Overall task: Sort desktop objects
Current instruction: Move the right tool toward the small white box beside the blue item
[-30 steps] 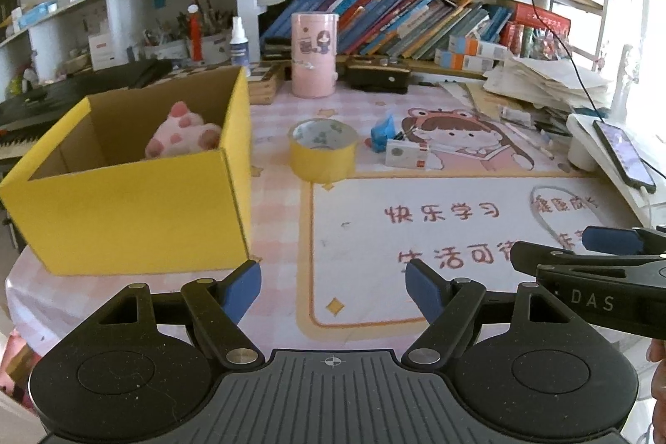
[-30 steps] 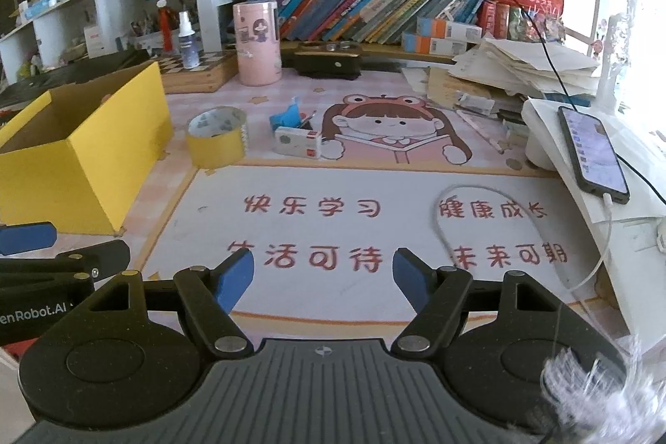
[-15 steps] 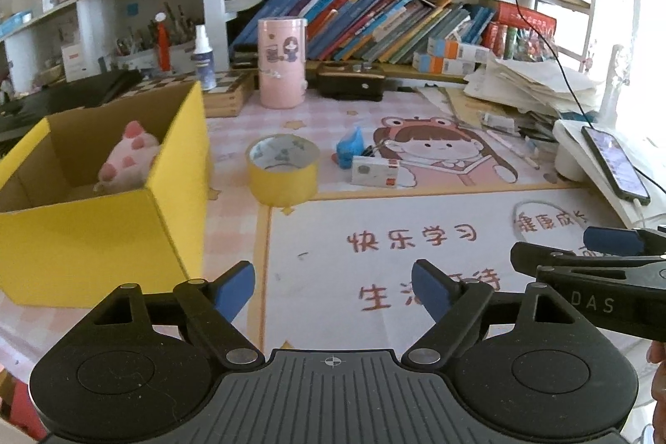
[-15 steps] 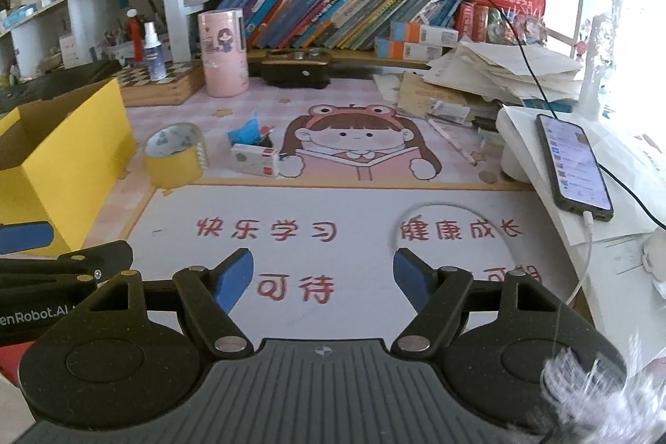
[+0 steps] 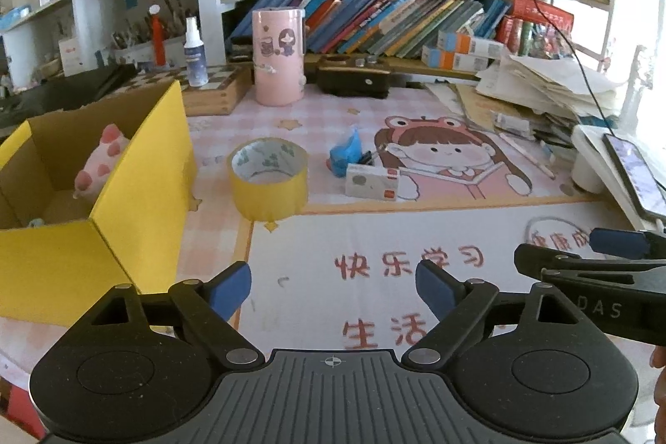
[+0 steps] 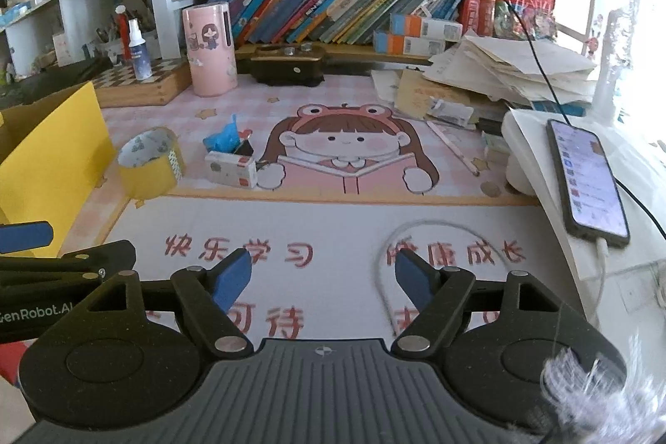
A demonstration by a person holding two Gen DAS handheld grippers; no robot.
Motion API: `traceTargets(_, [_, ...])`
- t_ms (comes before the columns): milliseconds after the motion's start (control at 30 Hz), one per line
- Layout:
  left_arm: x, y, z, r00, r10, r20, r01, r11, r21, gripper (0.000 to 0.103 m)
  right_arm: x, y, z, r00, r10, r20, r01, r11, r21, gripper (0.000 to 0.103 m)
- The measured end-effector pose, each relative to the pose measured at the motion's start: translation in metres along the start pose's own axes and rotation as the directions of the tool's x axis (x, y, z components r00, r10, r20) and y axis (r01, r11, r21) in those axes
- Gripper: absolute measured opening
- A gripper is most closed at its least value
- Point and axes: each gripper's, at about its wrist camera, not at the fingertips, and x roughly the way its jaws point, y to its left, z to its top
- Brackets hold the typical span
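Between picks. Left claw (image 5: 333, 288) and right claw (image 6: 322, 275) both spread, empty, jaws just widened. Tape (image 5: 268, 177) ahead of left claw, box (image 5: 137, 169) to its left. Next: reach, straddle tape.

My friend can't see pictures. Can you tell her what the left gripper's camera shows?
The open, empty left gripper hovers over a cartoon desk mat. Ahead sit yellow tape, a small white box and a yellow box holding a pink plush.

Tape roll (image 5: 268, 177) right of box (image 5: 137, 194)
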Motion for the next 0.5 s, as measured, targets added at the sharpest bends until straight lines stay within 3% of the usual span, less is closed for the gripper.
traceTargets(500, [0.02, -0.002, 0.019, 0.991, 0.13, -0.008, -0.13, 0.99, -0.05, 0.09, 0.046, -0.011, 0.032, 0.994, 0.11, -0.017, -0.11, 0.993, -0.031, 0.085])
